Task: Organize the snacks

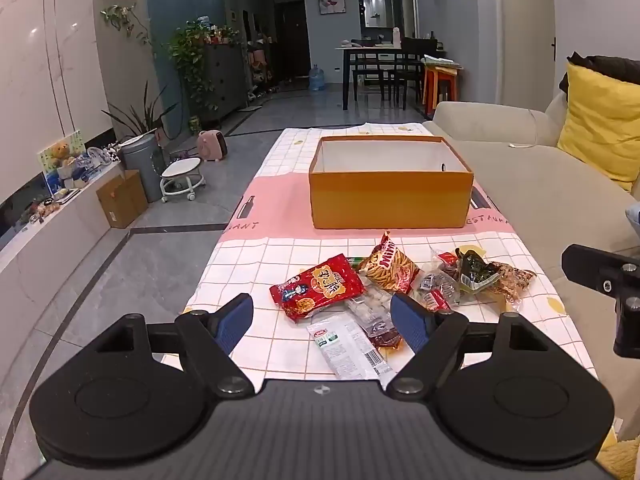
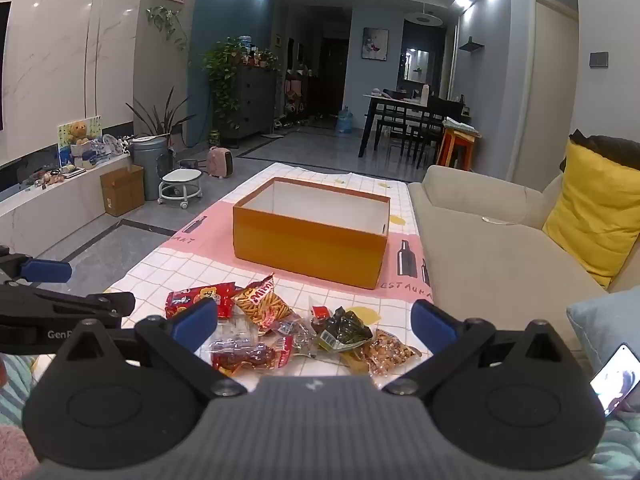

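Observation:
An open orange box (image 1: 390, 200) (image 2: 308, 240) stands empty on the table's far half. A pile of snack packets lies on the near half: a red packet (image 1: 316, 286) (image 2: 200, 298), an orange Mimi stick-snack bag (image 1: 388, 266) (image 2: 262, 306), a white packet (image 1: 348, 346), a green packet (image 1: 476, 272) (image 2: 344, 330) and a clear nut packet (image 2: 390, 352). My left gripper (image 1: 322, 320) is open and empty just above the near packets. My right gripper (image 2: 314, 326) is open and empty over the pile's near side.
The table wears a pink and white checked cloth (image 1: 256, 256) (image 2: 192, 264). A beige sofa (image 1: 532, 184) (image 2: 480, 248) with a yellow cushion (image 1: 600, 124) runs along the right. A phone (image 2: 612, 384) lies at the right. Floor, a stool and a bin are left.

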`<state>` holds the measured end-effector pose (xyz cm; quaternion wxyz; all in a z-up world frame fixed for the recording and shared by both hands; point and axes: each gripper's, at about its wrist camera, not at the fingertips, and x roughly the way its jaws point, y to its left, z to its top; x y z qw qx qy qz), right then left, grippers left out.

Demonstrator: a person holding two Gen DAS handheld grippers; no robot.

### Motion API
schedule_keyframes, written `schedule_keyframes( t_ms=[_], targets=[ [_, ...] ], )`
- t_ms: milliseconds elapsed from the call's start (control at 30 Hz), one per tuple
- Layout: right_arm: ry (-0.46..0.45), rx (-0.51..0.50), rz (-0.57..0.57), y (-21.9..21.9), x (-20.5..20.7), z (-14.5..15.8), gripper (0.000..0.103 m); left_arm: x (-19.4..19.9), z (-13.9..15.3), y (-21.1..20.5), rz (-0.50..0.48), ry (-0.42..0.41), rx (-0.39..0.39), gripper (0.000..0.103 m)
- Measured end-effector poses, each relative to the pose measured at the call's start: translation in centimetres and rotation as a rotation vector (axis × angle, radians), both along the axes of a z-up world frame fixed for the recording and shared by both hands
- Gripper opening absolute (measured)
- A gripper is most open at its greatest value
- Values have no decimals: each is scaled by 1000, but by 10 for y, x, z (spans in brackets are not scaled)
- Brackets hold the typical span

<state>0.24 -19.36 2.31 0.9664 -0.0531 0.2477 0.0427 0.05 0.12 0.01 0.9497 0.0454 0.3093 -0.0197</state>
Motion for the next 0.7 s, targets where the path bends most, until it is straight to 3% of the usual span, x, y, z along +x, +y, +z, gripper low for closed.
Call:
schedule_keyframes(
  t_ms=[167, 700],
  targets=[
    [-2, -4, -1, 0, 0, 0, 99, -3, -1, -2, -1, -14, 34, 92],
    [-20, -14, 3, 3, -3, 1, 99, 2, -4, 0, 12, 21, 12, 92]
  ],
)
